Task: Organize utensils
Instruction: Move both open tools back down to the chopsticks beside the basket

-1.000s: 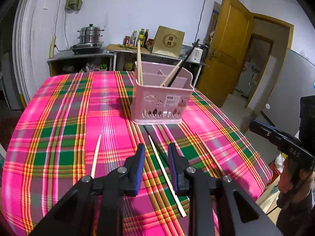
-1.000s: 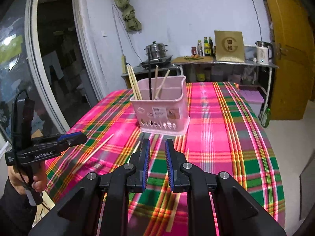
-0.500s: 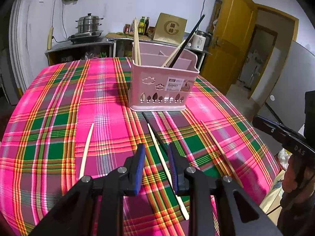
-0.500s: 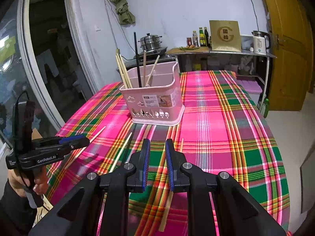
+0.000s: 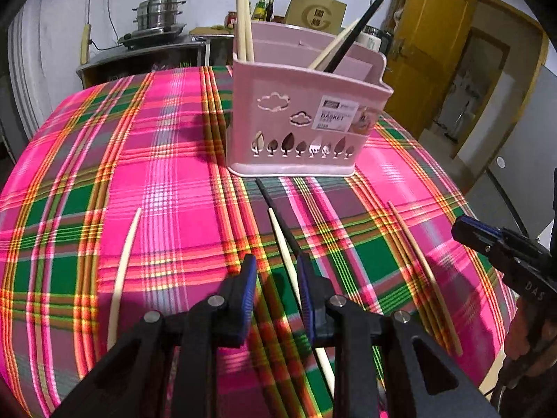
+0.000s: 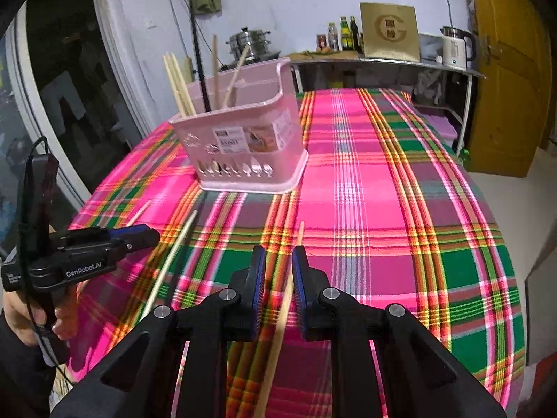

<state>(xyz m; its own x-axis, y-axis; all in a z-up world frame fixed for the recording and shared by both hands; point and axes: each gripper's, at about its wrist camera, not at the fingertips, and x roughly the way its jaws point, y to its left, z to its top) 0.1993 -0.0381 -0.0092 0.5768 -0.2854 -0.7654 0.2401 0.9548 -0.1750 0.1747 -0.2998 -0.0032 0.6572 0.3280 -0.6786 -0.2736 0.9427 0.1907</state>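
A pink utensil basket [image 5: 306,111] [image 6: 243,146] stands on the plaid tablecloth [image 5: 167,160] and holds several upright chopsticks. Loose chopsticks lie in front of it. My left gripper [image 5: 276,278] hovers open low over a pale chopstick [image 5: 283,247] and a black chopstick [image 5: 275,205] lying side by side. Another pale chopstick [image 5: 122,271] lies to its left and a wooden chopstick [image 5: 424,278] to its right. My right gripper [image 6: 278,271] is open just above that wooden chopstick [image 6: 300,233], which runs under the gap between its fingers. Nothing is held.
A counter along the back wall carries a steel pot [image 5: 156,14], bottles [image 6: 344,35] and a white kettle [image 6: 454,48]. A yellow door [image 6: 511,69] stands at the right. The cloth drops away at the table's near edges. A hand [image 6: 21,317] holds the left gripper's handle.
Both grippers have come down and forward toward the table, so the basket and the loose chopsticks look larger and closer. The jaws kept the same gap and the chopsticks have not moved.
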